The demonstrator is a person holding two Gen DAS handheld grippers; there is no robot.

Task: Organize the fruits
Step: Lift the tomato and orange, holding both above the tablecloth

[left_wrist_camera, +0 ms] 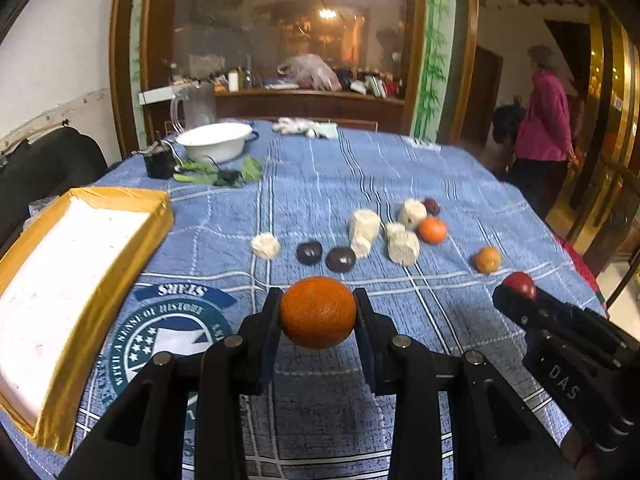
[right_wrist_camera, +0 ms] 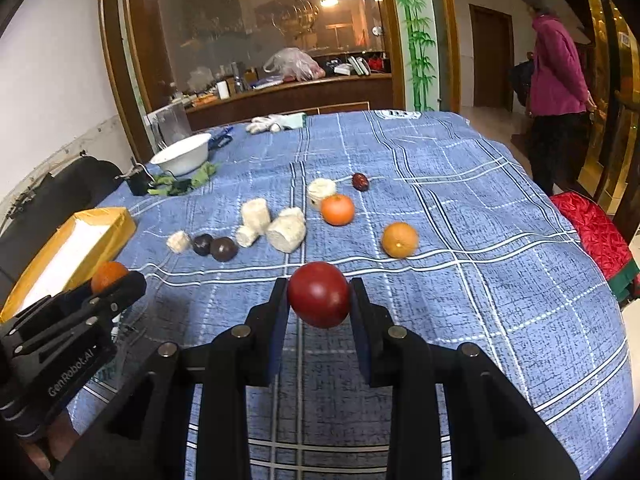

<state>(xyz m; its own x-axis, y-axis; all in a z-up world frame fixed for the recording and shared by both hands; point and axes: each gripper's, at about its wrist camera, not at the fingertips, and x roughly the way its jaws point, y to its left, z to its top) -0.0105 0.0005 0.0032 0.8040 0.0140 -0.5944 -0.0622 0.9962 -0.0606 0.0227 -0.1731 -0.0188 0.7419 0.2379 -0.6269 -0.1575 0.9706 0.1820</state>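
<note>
My left gripper (left_wrist_camera: 318, 312) is shut on an orange (left_wrist_camera: 318, 311), held above the blue cloth; in the right wrist view that orange (right_wrist_camera: 108, 276) shows at the left. A dark red round fruit (right_wrist_camera: 319, 294) is clamped in my right gripper (right_wrist_camera: 319, 296), seen from the left wrist view as the red fruit (left_wrist_camera: 520, 285) at the right. On the cloth lie two more oranges (right_wrist_camera: 338, 209) (right_wrist_camera: 400, 240), two dark round fruits (right_wrist_camera: 223, 249) (right_wrist_camera: 202, 244), a red date (right_wrist_camera: 361, 181) and several white foam sleeves (right_wrist_camera: 287, 232).
A gold-edged box with a white inside (left_wrist_camera: 60, 280) lies at the left of the table. A white bowl (left_wrist_camera: 216, 141), a clear jug (left_wrist_camera: 196, 106), green leaves (left_wrist_camera: 218, 174) and a small black pot (left_wrist_camera: 159, 164) sit at the back left. A person in a pink jacket (right_wrist_camera: 556, 80) stands at the far right.
</note>
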